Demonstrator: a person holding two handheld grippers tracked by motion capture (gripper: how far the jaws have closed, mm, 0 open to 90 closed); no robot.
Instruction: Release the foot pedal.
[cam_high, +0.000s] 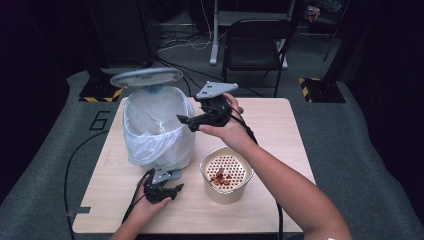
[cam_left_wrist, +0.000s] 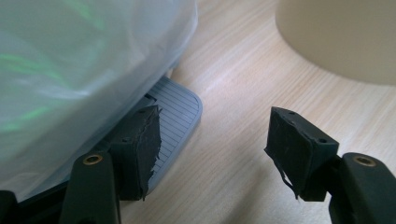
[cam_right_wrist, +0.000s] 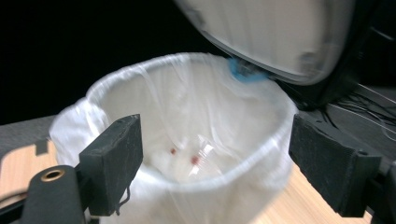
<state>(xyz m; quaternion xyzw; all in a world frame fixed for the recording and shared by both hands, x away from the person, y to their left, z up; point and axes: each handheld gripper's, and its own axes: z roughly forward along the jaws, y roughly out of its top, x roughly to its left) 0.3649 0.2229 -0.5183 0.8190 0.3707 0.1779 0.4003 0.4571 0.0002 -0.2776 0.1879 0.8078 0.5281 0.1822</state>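
High view. A bin (cam_high: 157, 127) lined with a white bag (cam_high: 145, 145) stands on the table (cam_high: 280, 125) toward its left edge, with the lid (cam_high: 146, 77) raised at the far side. The bin's grey pedal (cam_high: 172, 174) projects from its base toward the near edge. A beige pot (cam_high: 226, 175) stands just right of the bin, near the middle of the near edge; a perforated insert in it carries some red pieces (cam_high: 220, 178). The left gripper (cam_high: 172, 189) is held low over the table at the pedal, between the bin and the near edge. The right gripper (cam_high: 186, 120) is held above the bin's right rim, pointing left over the opening.

Left gripper view. The jaws stand apart with nothing between them. The left pad (cam_left_wrist: 142, 149) lies over the ribbed pedal (cam_left_wrist: 180, 109), which protrudes from under the bag (cam_left_wrist: 84, 60). The pad facings are torn at the edges. The pot wall (cam_left_wrist: 341, 37) is at the upper right, clear of the jaws.

Right gripper view. The right gripper (cam_right_wrist: 215, 163) has its jaws wide apart and empty. It looks down into the bag (cam_right_wrist: 187, 121), where a few red pieces (cam_right_wrist: 194, 159) lie at the bottom. The lid (cam_right_wrist: 271, 32) is tilted up above the far rim; it is blurred.
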